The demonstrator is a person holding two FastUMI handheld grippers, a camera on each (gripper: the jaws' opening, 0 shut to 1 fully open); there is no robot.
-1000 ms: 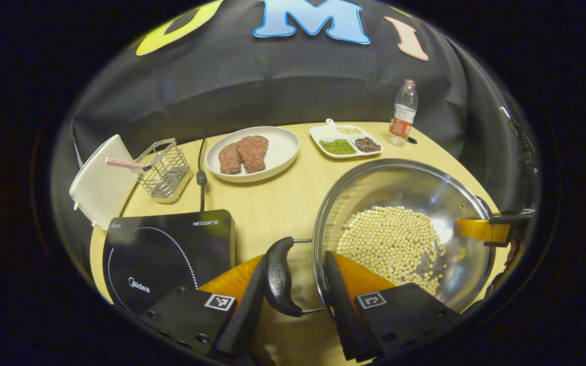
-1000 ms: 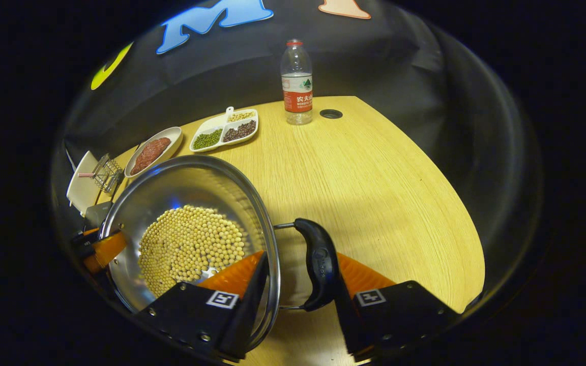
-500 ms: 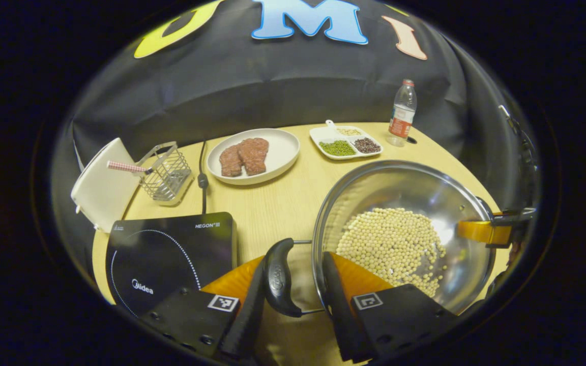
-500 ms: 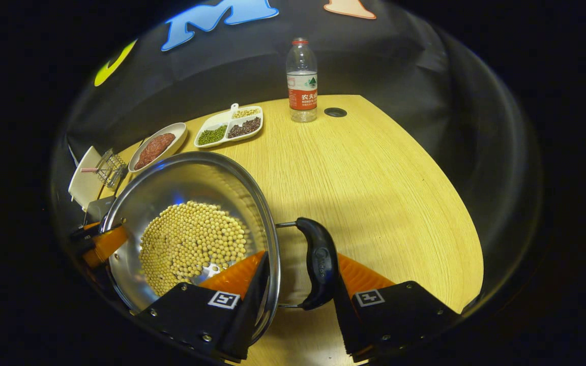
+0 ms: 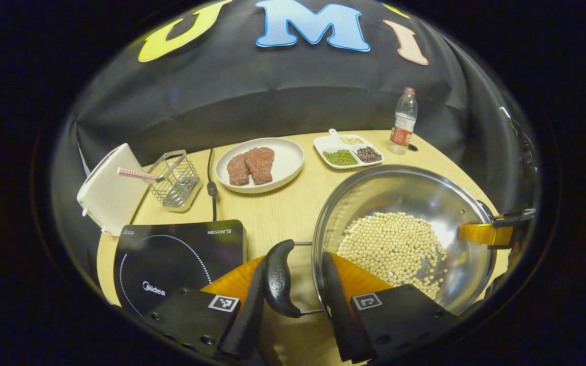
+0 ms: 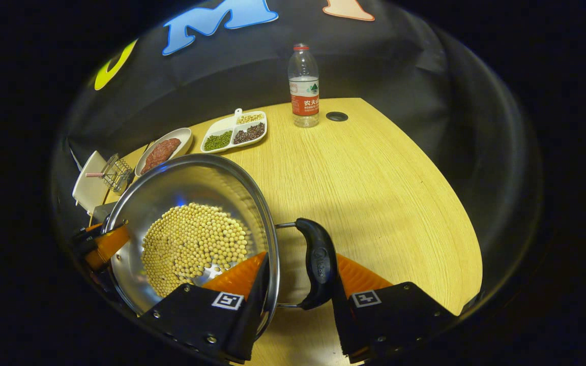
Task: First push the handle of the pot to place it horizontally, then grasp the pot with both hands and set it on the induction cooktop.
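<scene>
left hand-held gripper (image 5: 295,284): grasping pot (image 5: 405,203) handle | right hand-held gripper (image 6: 295,282): grasping opposite handle | induction cooktop (image 5: 171,259): "Midea", "HEGON" | desk (image 6: 374,193)

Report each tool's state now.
Left tool: shut on the round steel pot, gripping handle and rim.
Right tool: shut on the pot's opposite handle and rim.

A light wooden table (image 5: 283,203) is seen bearing an induction cooktop (image 5: 176,259), with a wire basket (image 5: 175,175) and a plate of meat (image 5: 260,163) set behind the cooktop, and a divided dish of beans (image 5: 349,151) and a water bottle (image 5: 402,122) placed farther right.
</scene>
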